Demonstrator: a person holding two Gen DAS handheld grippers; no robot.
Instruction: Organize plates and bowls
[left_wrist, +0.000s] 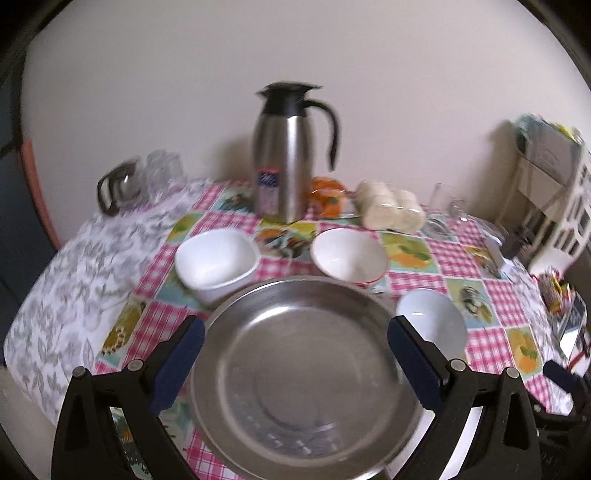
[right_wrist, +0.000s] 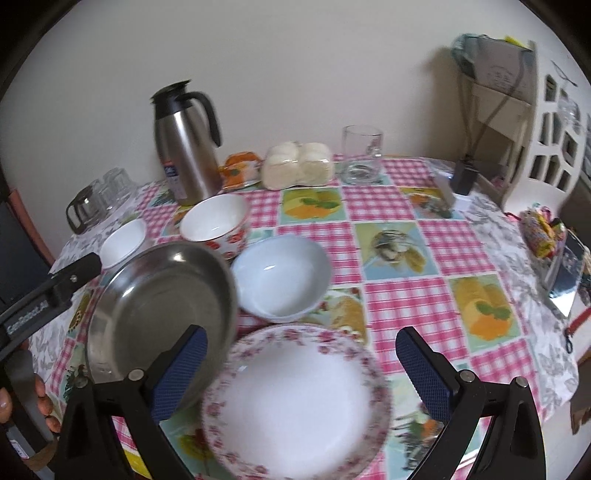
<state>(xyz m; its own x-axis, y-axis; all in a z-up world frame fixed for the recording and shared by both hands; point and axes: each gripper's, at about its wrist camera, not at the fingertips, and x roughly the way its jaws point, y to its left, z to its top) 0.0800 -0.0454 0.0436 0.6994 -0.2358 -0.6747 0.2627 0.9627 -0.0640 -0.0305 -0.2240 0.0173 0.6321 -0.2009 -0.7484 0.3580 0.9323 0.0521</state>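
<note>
1. Stacking is the step I judge to be in hand: you have the steel plate (left_wrist: 303, 373) in front of your left tongs (left_wrist: 295, 365) and the floral plate (right_wrist: 295, 402) in front of your right tongs (right_wrist: 301, 369), both near you at 6 o'clock on the tabletop (right_wrist: 391, 221).
2. Both tongs stand wide open, gripping nothing; each plate shows between the blue pads, not pinched.
3. In the right wrist view the steel plate looks tilted, its right edge at the floral plate's rim. I cannot tell whether it rests there or is lifted.
4. Three bowls wait beyond the plates: a square white bowl (left_wrist: 216, 260) at 11 o'clock, a flower-printed bowl (right_wrist: 214, 223) at 12, and a pale round bowl (right_wrist: 280, 278) at 1, just beside the floral plate.
5. Your next move, as I see it, calls for closing on one plate's near rim, then setting it squarely on the other without knocking the pale round bowl.
6. Near rims of both plates are cut off by the frame and the tongs' arms. Motion blur softens the thermos jug (left_wrist: 291, 155) and the wrapped goods behind it.
</note>
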